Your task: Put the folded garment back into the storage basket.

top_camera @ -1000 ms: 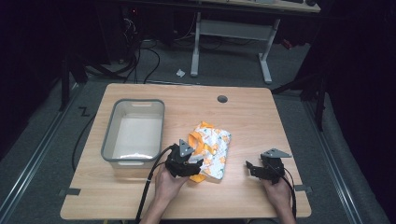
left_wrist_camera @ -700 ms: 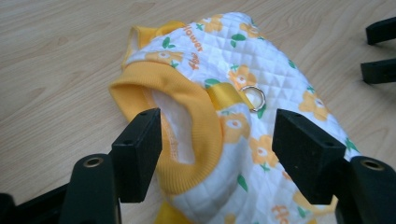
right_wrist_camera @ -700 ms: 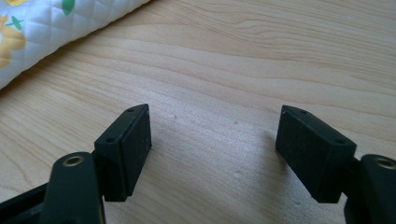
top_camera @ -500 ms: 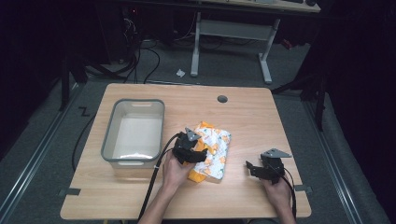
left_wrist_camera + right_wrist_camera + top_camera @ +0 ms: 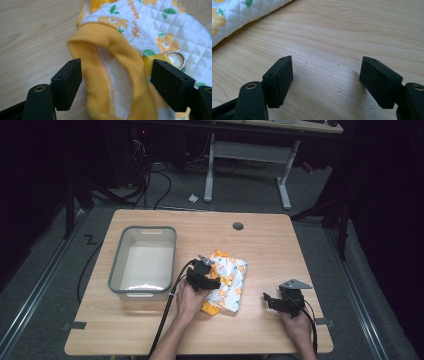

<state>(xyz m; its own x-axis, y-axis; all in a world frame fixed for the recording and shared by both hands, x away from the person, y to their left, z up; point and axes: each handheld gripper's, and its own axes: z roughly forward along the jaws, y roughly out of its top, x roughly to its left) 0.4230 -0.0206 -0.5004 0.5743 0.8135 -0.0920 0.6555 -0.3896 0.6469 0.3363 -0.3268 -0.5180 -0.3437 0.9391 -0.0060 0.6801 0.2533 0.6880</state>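
A wooden table carries a grey plastic tub on its left half and, just right of the tub near the middle, a quilted white garment printed with orange and green flowers. The left gripper sits at the garment's near left edge, jaws spread wide on either side of its yellow ribbed cuff, apparently not yet pinching it, with a small metal ring just beyond. The right gripper rests well apart near the table's right front, jaws wide open over bare wood.
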